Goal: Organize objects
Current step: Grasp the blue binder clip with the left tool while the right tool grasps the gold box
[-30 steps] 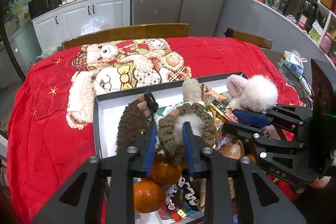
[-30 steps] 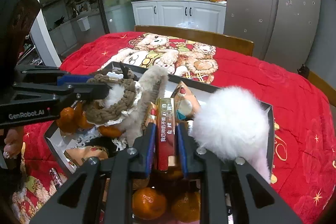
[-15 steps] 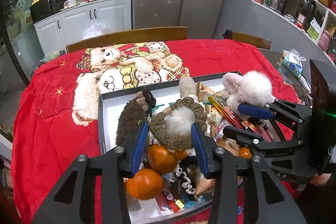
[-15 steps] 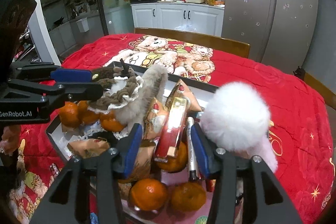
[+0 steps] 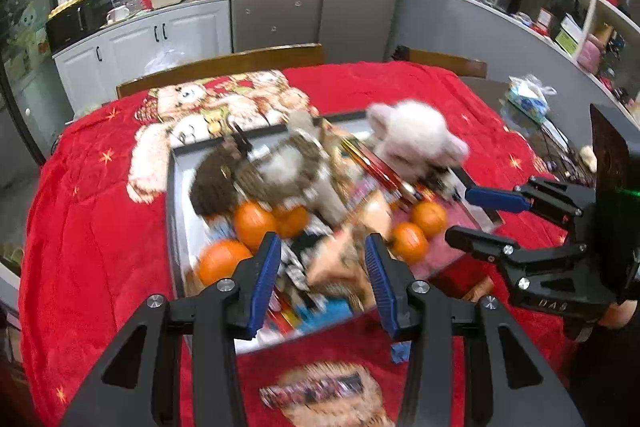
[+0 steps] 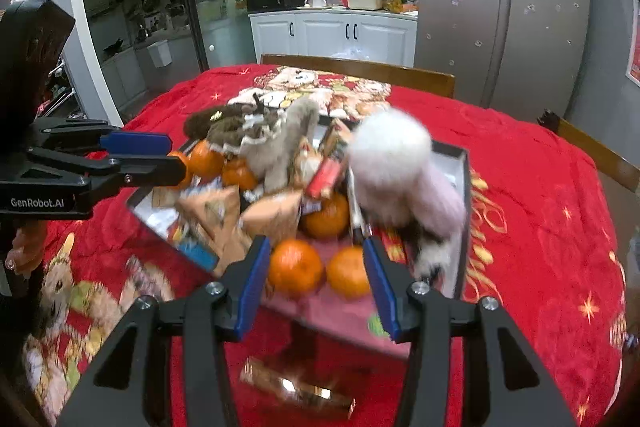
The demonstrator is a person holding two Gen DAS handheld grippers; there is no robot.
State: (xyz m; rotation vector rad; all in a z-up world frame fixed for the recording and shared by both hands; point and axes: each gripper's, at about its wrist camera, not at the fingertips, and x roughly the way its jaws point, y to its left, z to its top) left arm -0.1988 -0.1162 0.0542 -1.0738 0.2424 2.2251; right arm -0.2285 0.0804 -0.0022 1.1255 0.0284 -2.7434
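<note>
A black-rimmed box [image 5: 173, 187] on the red blanket holds several oranges [image 5: 253, 224], snack packets [image 5: 344, 251], a brown knitted plush [image 5: 256, 171], a white fluffy plush [image 5: 412, 135] and a red bar [image 6: 326, 173]. My left gripper [image 5: 322, 267] is open and empty, above the box's near edge. My right gripper [image 6: 316, 273] is open and empty, with two oranges [image 6: 294, 267] seen between its fingers. Each gripper shows in the other's view: the right [image 5: 486, 217], the left [image 6: 160, 157].
The red blanket [image 5: 100, 227] with a bear print covers the table. A shiny wrapped bar [image 6: 296, 387] lies on it before the box. Wooden chair backs [image 5: 224, 67] stand behind the table. A tissue pack [image 5: 526, 99] lies at the far right.
Both grippers opened, letting go of the knitted plush and the red bar, and drew back from the box. The items now rest in the box.
</note>
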